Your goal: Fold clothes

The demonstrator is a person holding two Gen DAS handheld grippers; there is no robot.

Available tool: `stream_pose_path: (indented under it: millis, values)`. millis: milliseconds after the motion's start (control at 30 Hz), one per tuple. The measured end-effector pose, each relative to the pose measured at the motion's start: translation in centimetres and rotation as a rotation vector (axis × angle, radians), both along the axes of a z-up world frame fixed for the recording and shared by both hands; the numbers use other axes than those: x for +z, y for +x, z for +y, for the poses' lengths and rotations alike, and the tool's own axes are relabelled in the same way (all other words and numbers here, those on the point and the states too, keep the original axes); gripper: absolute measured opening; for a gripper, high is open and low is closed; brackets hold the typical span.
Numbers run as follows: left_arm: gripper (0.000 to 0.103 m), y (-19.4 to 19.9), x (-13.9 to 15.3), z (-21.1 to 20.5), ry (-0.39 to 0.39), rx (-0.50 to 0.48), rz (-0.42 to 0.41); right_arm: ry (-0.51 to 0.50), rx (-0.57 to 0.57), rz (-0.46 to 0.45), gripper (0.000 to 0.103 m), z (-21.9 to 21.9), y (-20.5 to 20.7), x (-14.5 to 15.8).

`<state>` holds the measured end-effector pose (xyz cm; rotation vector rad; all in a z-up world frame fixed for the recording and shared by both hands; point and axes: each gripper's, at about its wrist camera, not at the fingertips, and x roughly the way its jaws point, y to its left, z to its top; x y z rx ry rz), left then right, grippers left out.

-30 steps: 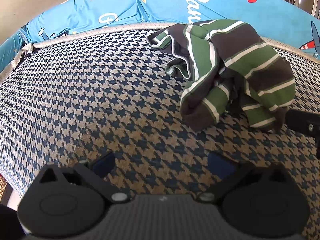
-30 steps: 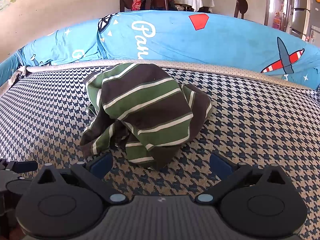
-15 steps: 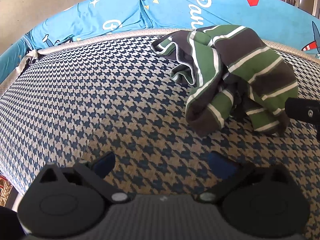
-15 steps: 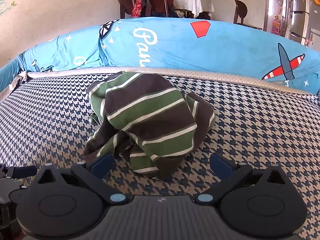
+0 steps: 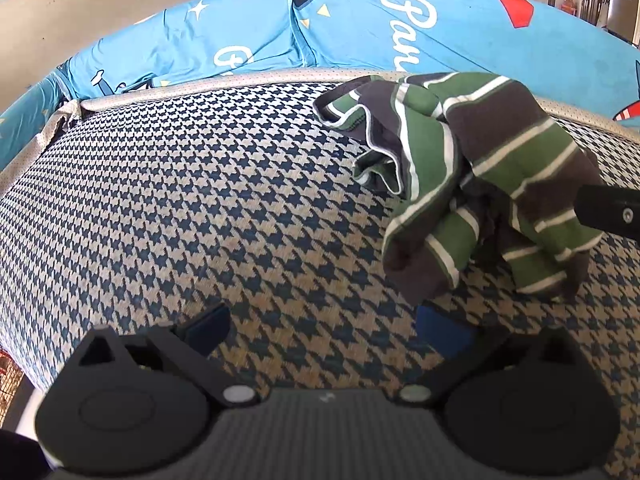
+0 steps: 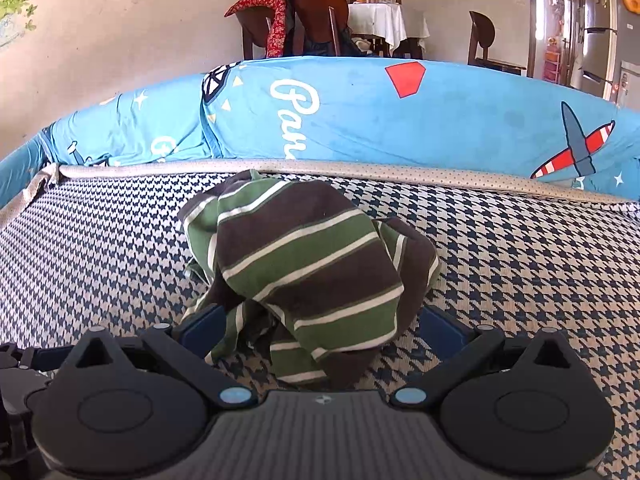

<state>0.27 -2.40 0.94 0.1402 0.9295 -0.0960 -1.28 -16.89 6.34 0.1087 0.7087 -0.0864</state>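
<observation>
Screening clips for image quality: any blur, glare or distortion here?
Left wrist view: strong fisheye bending of the houndstooth mattress; the green-and-brown striped garment looks sharp. Right wrist view: the same curvature bows the blue printed cushion; the doorway at far right is overexposed; the garment stays crisp.

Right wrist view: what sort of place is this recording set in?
Most likely a home's combined living and dining room. A striped shirt lies crumpled on a houndstooth-covered couch or bed backed by blue cushions; behind stand a dining table, wooden chairs and a fridge.
</observation>
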Motion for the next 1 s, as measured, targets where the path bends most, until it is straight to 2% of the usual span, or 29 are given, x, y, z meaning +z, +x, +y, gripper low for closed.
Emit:
stream_pose_path:
  millis: [333,633,1000]
  values:
    - [0.103,2.6,1.0,0.1,-0.027,-0.017,0.007,0.006,-0.031,0.006,0.103,-0.4,1.7,0.0]
    - [0.103,6.5,2.3,1.4,-0.016,0.012,-0.04,-0.03,-0.066,0.059,0.103,0.0,3.4,-0.6]
    - [0.103,9.9,3.9,2.0,-0.132,0.064,-0.088,-0.047,-0.071,0.103,0.103,0.4,4.9,-1.1]
